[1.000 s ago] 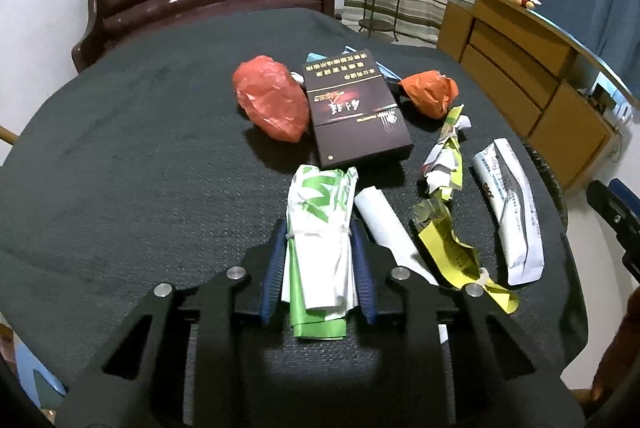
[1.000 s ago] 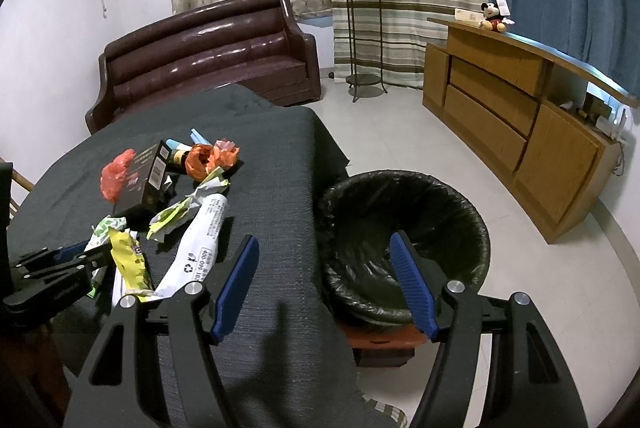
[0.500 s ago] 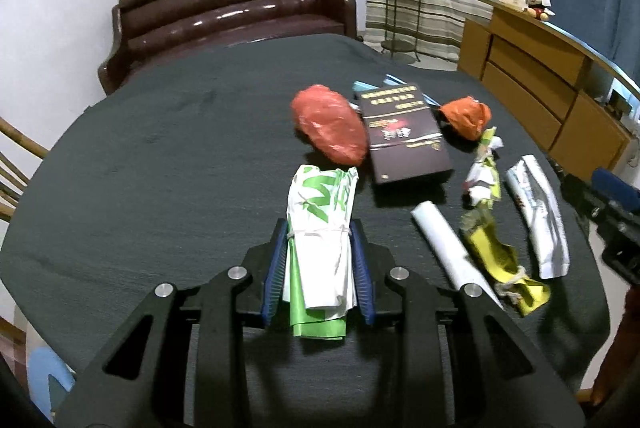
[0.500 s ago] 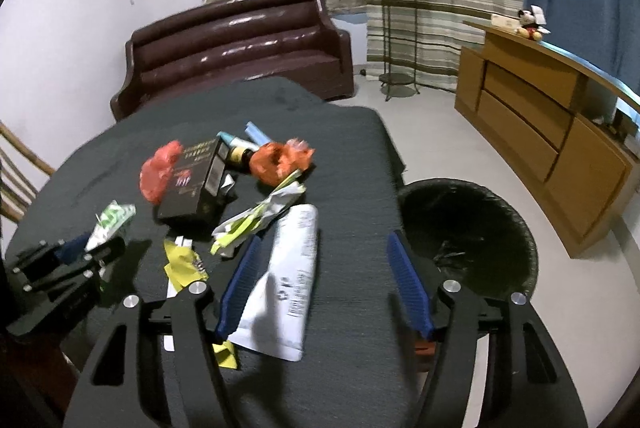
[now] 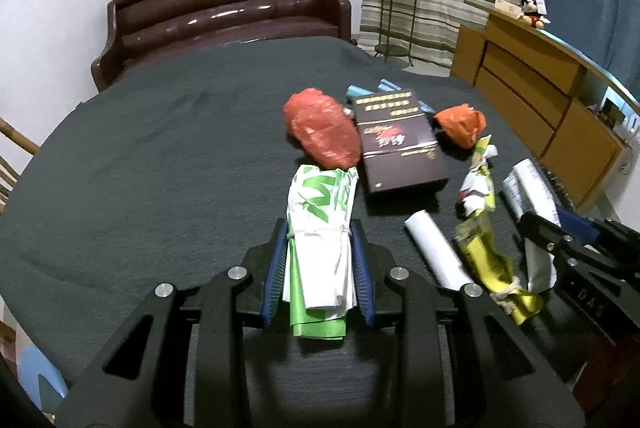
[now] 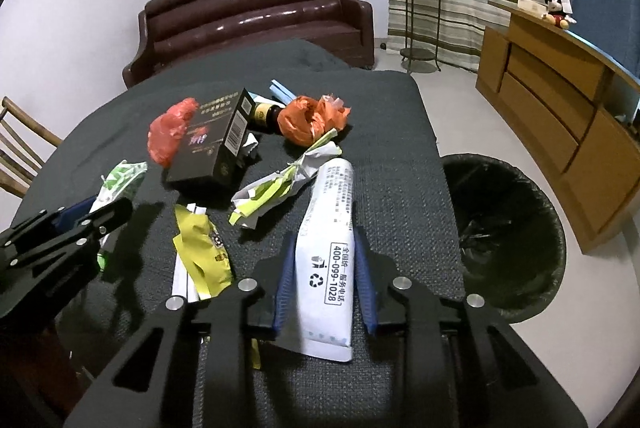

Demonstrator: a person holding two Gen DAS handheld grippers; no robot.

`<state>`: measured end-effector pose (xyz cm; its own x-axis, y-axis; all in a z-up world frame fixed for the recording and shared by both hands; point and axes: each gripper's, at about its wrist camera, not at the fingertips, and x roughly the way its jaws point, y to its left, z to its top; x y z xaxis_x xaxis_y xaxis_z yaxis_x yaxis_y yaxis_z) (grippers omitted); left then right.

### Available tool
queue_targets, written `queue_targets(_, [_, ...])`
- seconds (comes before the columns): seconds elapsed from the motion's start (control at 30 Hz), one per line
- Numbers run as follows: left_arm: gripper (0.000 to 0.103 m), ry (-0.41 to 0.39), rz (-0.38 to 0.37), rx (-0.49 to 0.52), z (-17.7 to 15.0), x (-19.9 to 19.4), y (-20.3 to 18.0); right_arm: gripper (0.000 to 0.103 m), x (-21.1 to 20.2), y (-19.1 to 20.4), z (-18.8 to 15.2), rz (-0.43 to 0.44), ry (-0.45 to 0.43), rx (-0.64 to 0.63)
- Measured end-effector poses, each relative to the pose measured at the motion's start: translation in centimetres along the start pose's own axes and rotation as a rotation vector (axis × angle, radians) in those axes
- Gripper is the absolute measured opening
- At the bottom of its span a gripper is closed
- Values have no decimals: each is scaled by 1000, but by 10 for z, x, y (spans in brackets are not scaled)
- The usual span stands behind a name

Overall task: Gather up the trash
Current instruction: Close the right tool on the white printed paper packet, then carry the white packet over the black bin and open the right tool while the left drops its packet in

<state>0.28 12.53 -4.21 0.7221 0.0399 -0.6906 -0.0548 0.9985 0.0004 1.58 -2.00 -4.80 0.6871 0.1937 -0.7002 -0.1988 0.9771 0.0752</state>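
Left wrist view shows the left hand-held gripper [image 5: 319, 264] clamped on a green-and-white wrapper [image 5: 322, 224] above the dark surface [image 5: 160, 155]. Most trash is uncollected: a red bag [image 5: 324, 133], a dark box [image 5: 398, 139], an orange bag [image 5: 460, 125], a paper roll [image 5: 436, 254] and a yellow wrapper [image 5: 488, 260] lie on the surface.

Right wrist view shows the right hand-held gripper [image 6: 325, 270] with its fingers closed against a white tube [image 6: 330, 236] that rests on the surface. Only this view shows the black-lined bin [image 6: 508, 236] on the floor beside the surface, holding little as far as I can tell, and a small dark bottle [image 6: 266, 115] behind the box. I judge the task barely begun.
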Motion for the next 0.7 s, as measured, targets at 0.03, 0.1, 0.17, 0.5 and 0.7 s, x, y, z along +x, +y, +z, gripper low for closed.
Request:
queue_targets(0.03, [30, -8, -8, 2, 2, -2, -2, 28, -2, -1, 0, -2, -8, 0])
queue_targets(0.1, [30, -19, -18, 4, 4, -5, -6, 28, -7, -4, 2, -11, -29, 1])
queue_targets(0.17, [30, -33, -36, 9, 7, -9, -11, 28, -12, -10, 3, -17, -49, 9])
queue_targets(0.5, [30, -77, -140, 69, 32, -12, -68, 28, -30, -78, 13, -118, -121, 92])
queue_targets(0.7, [30, -83, -200, 120, 44, -5, -111, 28, -35, -113, 21, -163, -160, 127])
